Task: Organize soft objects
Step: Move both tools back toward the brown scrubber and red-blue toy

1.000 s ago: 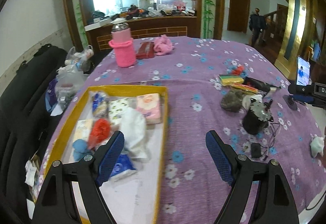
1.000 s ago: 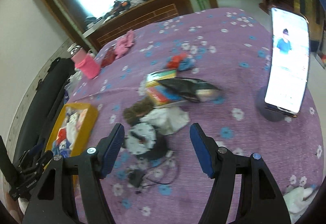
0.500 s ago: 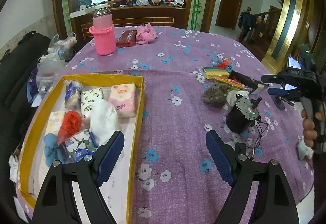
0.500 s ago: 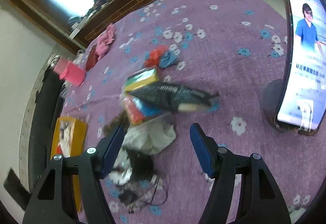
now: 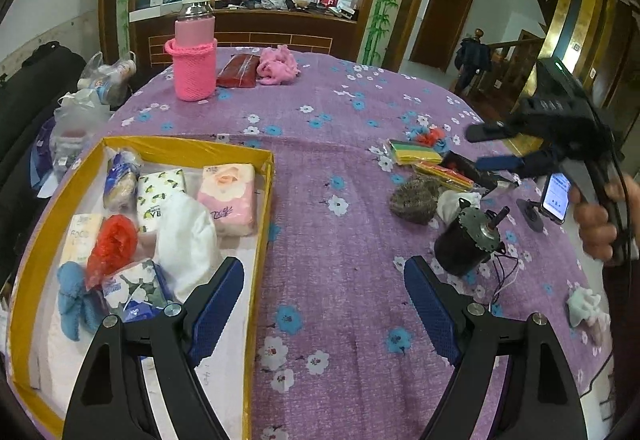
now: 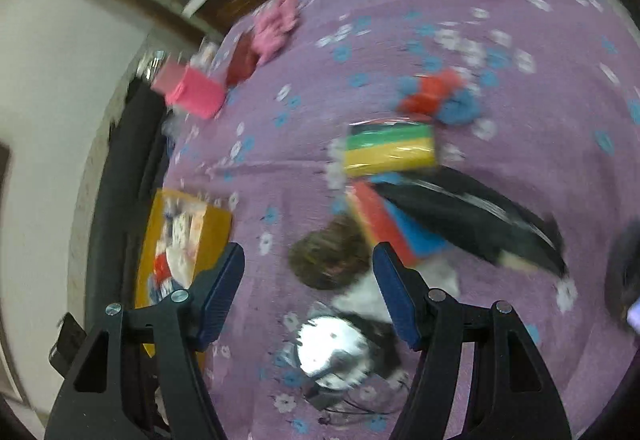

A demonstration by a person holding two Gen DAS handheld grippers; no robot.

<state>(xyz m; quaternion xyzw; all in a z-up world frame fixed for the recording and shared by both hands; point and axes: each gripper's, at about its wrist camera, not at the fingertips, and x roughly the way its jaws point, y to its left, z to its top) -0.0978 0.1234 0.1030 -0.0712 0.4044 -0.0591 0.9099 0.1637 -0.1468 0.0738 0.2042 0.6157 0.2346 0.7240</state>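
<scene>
A yellow-rimmed box (image 5: 264,207) at the left holds tissue packs, a white cloth (image 5: 184,240), a red puff and a blue cloth. My left gripper (image 5: 324,300) is open and empty, low over the purple tablecloth beside the box. My right gripper (image 6: 308,288) is open and empty above a pile: a brown scouring ball (image 6: 328,260), a white cloth (image 6: 368,292), striped sponges (image 6: 388,147), and a red and blue cloth (image 6: 436,95). The right gripper also shows in the left wrist view (image 5: 496,147), above the same pile.
A black motor with wires (image 5: 464,240), a black packet (image 6: 468,215), a phone on a stand (image 5: 554,195), a pink-sleeved bottle (image 5: 194,51), a pink cloth (image 5: 278,65), a dark red pouch (image 5: 238,71) and a white cloth (image 5: 586,308) near the right edge lie on the table.
The right gripper has swung left and down over the pile, its view blurred. The left gripper has drawn back slightly and turned right; both stay open.
</scene>
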